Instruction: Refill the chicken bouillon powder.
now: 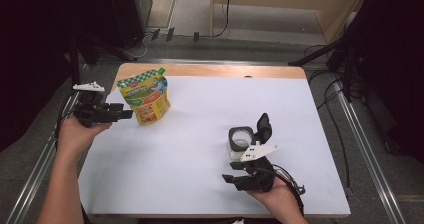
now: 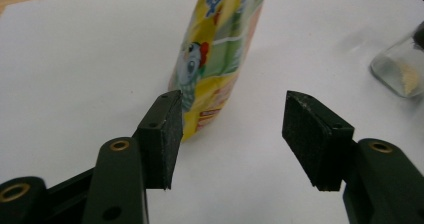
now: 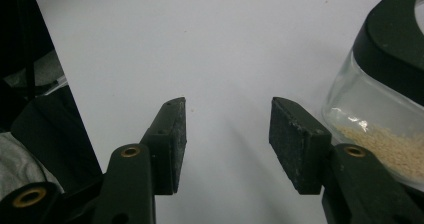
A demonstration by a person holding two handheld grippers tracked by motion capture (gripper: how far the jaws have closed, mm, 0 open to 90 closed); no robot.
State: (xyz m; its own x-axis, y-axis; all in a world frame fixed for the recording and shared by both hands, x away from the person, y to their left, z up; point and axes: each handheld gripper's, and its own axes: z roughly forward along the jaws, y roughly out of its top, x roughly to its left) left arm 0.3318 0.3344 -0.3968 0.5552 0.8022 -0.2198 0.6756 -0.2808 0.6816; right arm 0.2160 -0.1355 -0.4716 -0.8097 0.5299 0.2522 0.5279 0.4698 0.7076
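Observation:
A yellow and green stand-up pouch stands upright at the far left of the white table top. My left gripper hovers just left of it, open, jaws pointing at it. In the left gripper view the pouch stands a little beyond the gripper, apart from the pads. A glass jar with a black collar and a flipped-up lid holds beige grains near the front right. My right gripper sits just in front of it, open and empty. The jar stands right of the gripper.
The jar lies at the far right in the left gripper view. A bare wooden strip runs along the table's far edge. Metal rails flank the table, with cables and dark stands beyond.

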